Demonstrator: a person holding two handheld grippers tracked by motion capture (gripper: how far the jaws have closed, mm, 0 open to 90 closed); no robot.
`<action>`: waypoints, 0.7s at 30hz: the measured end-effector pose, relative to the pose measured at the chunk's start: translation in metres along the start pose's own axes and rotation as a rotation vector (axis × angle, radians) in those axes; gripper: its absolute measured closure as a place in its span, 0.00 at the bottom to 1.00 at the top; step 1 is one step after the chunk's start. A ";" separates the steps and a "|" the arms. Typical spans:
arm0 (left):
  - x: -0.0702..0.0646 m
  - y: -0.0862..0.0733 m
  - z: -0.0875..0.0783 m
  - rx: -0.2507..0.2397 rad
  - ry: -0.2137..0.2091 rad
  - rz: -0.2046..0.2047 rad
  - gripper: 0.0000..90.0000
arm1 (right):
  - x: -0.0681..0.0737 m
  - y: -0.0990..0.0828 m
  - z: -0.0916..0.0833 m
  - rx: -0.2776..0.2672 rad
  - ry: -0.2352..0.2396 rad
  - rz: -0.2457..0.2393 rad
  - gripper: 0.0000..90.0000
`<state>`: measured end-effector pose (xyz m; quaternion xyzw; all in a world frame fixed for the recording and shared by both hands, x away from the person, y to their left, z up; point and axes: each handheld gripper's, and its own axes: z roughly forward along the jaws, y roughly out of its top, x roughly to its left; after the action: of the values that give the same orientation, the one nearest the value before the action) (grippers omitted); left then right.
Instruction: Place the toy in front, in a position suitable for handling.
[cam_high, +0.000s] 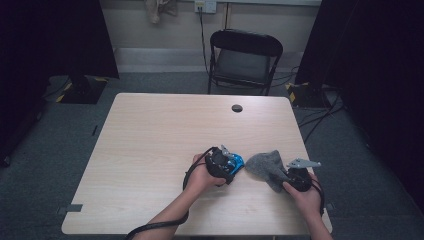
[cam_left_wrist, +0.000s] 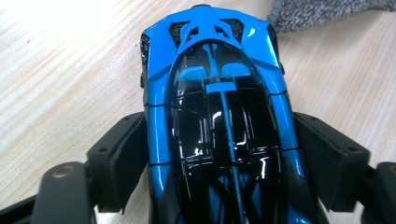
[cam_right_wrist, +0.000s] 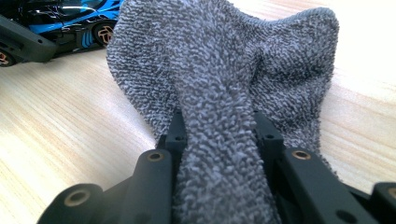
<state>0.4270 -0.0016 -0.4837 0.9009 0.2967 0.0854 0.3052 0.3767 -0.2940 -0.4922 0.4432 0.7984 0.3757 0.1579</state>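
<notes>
Nearest the person, the right gripper (cam_right_wrist: 217, 135) is clenched on a bunched fold of the grey terry-cloth rag (cam_right_wrist: 224, 70), which rises from between its jaws and spreads out over the pale wooden table (cam_high: 150, 140). Just to the left of that rag sits the glossy blue-and-black toy sports car (cam_left_wrist: 217, 121), on the table's near right part, and the left gripper (cam_left_wrist: 217, 154) straddles it: its jaws stand on either flank of the car's body, close against the sides, and they look to be grasping it, though whether they press firmly I cannot tell. In the high view the rag's (cam_high: 265, 167) free edge comes right up beside the car (cam_high: 235, 162), touching or nearly so, with the left gripper (cam_high: 220, 162) on the car's far side from the rag and the right gripper (cam_high: 299, 177) at the rag's outer end. The likely trouble is the car's slick, tapering shell: if the rag is pushed across it while the hold is loose, the car could slip forward out of the jaws or roll away on its wheels. The small pinch on the rag could also pull free under a hard wipe. Beyond the table stands a black folding chair (cam_high: 245, 60).
</notes>
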 end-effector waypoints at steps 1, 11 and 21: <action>-0.001 0.001 -0.001 0.016 0.006 -0.012 0.27 | 0.000 0.000 0.000 0.001 0.000 0.000 0.74; 0.001 0.002 -0.005 0.034 0.022 0.016 0.29 | -0.001 0.000 0.000 0.000 0.005 0.002 0.75; 0.013 0.000 -0.019 0.020 0.030 0.017 0.31 | 0.000 0.000 0.000 0.001 0.003 0.001 0.74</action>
<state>0.4314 0.0155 -0.4685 0.9050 0.2943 0.0986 0.2910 0.3770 -0.2944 -0.4922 0.4430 0.7987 0.3761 0.1562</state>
